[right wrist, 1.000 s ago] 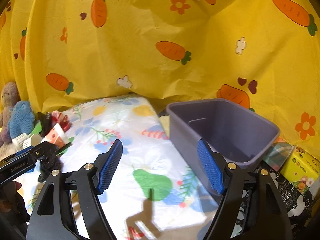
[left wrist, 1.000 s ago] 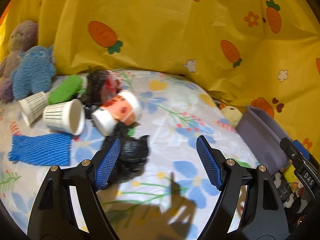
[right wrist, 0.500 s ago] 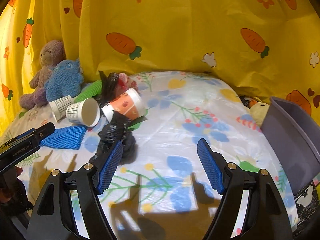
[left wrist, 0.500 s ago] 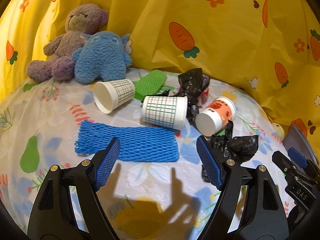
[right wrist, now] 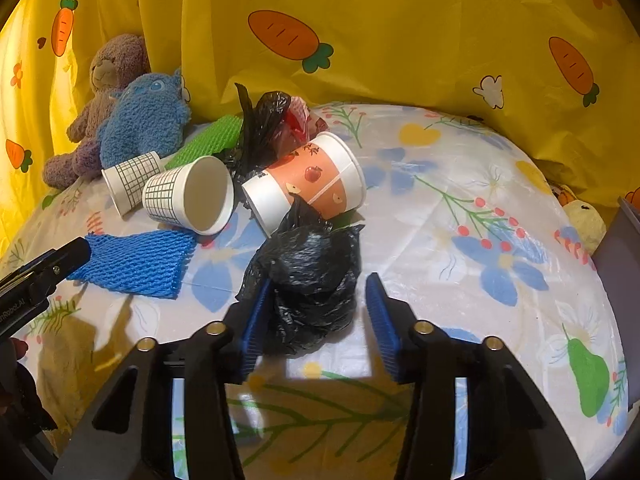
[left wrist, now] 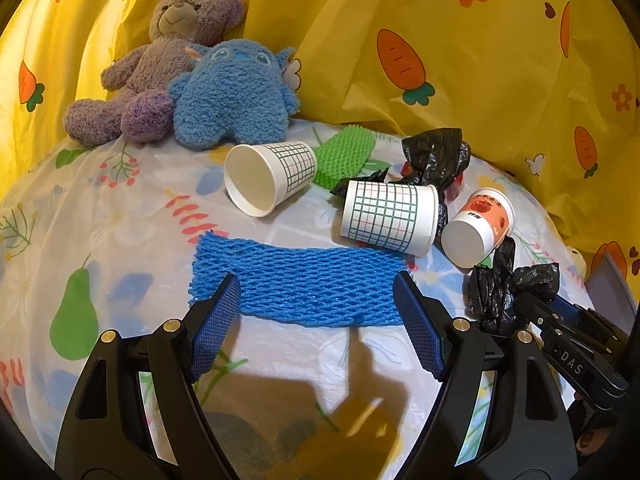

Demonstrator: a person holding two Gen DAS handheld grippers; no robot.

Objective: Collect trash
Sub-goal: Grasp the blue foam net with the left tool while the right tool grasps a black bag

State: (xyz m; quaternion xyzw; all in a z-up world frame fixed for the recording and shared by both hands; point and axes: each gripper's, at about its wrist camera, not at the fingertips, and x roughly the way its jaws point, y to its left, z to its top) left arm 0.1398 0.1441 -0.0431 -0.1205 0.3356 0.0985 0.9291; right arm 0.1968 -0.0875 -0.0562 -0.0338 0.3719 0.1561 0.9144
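Note:
A crumpled black plastic bag (right wrist: 312, 276) lies on the flowered sheet between the fingers of my right gripper (right wrist: 318, 320). Its jaws are closing; the left pad touches the bag, the right pad stands a little off it. My left gripper (left wrist: 316, 320) is open, its fingertips at the near edge of a flat blue foam net (left wrist: 300, 284). Beyond the net lie two grid-printed paper cups (left wrist: 268, 176) (left wrist: 388, 216), an apple-printed cup (left wrist: 480, 228), a green foam net (left wrist: 344, 152) and a second black bag (left wrist: 436, 156).
A purple teddy (left wrist: 160, 64) and a blue plush (left wrist: 232, 96) sit at the back left against the yellow carrot curtain (left wrist: 480, 60). A corner of a grey bin (right wrist: 620, 256) shows at the right edge, with a small yellow toy (right wrist: 588, 220) beside it.
Both grippers swung left, from the grey bin side to the trash pile. The right jaws have narrowed around the near black bag. The left gripper now hangs over the blue net.

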